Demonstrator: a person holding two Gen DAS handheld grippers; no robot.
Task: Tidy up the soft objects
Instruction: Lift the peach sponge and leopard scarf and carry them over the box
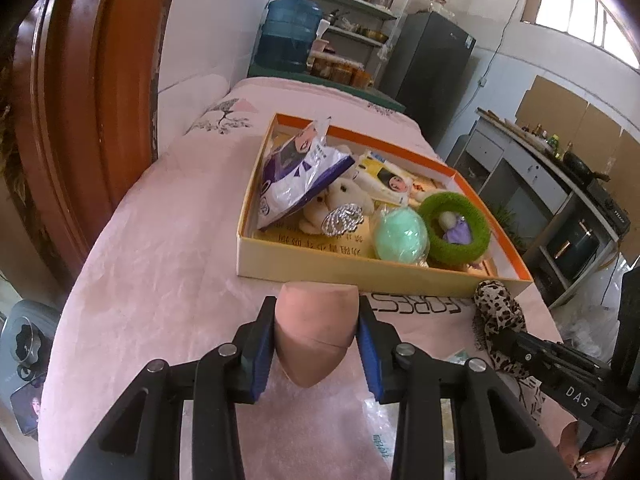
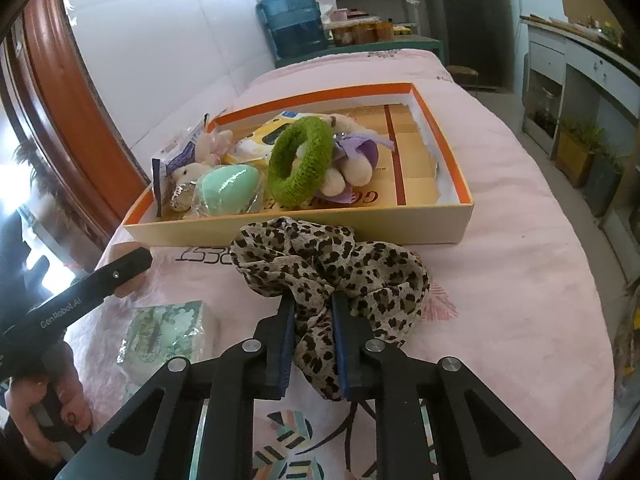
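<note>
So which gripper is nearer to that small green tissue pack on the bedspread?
Left. The left gripper reaches just above the tissue pack; the right gripper sits further off beside it, clamping the leopard-print scrunchie.

The shallow orange-rimmed cardboard box (image 2: 304, 232) is crowded from 9 to 12 o'clock; its 3 o'clock floor lies bare, as does the pink cloth (image 2: 520, 280) beyond.

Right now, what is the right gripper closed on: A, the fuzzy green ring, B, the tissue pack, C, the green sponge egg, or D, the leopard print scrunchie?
D: the right gripper pinches the leopard print scrunchie between its pads, on the pink cloth in front of the box.
</note>
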